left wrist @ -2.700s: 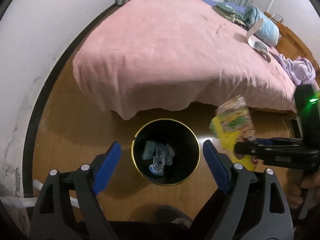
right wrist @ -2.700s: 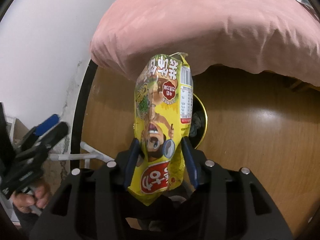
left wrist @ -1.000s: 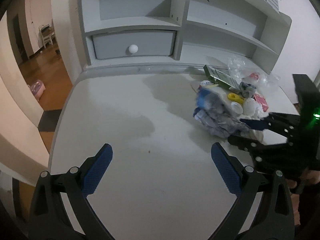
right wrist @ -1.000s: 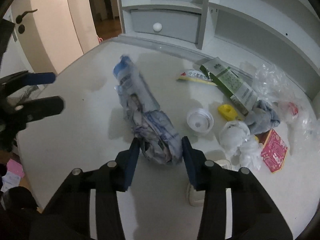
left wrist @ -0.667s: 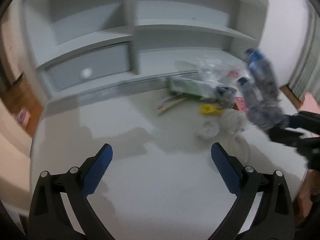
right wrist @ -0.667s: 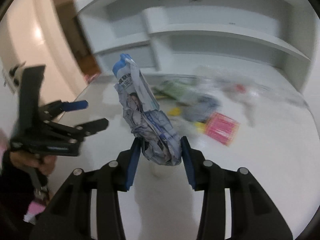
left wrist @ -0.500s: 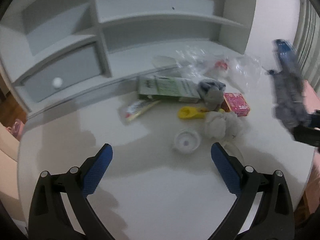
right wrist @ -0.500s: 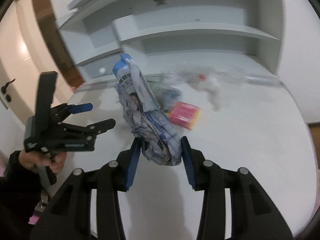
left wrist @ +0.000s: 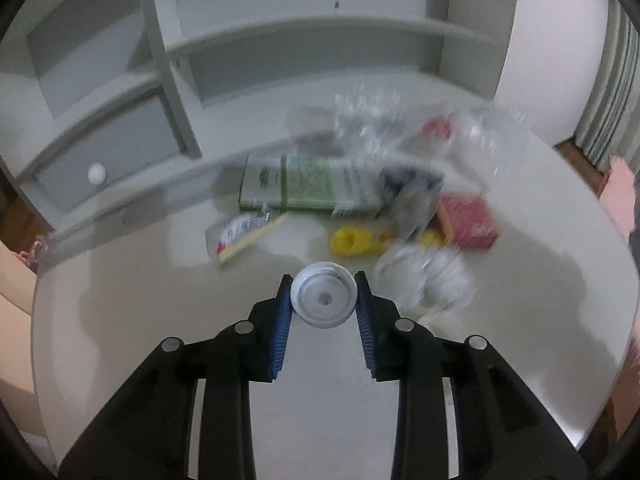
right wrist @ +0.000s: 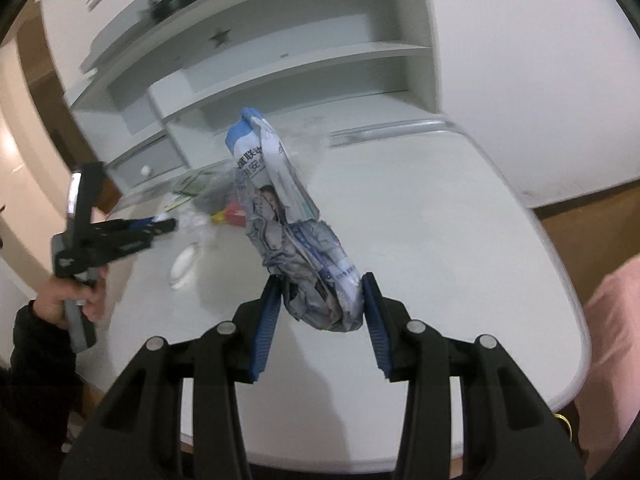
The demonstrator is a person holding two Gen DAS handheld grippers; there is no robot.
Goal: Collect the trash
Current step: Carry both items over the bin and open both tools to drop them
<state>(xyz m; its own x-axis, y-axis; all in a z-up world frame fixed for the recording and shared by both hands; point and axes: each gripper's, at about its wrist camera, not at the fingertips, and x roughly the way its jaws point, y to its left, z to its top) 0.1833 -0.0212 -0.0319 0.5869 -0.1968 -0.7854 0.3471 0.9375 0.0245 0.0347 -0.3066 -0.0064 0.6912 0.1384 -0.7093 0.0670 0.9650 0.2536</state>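
Pinching a round white cap [left wrist: 323,300] above the desk [left wrist: 160,312], the left gripper [left wrist: 323,298] grips it; the right gripper [right wrist: 320,308] clamps a crumpled blue-white wrapper [right wrist: 296,232], lifted upright.

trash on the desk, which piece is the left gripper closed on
The round white cap: it sits between the left gripper's blue pads, while the green carton, yellow piece and red packet lie loose farther back.
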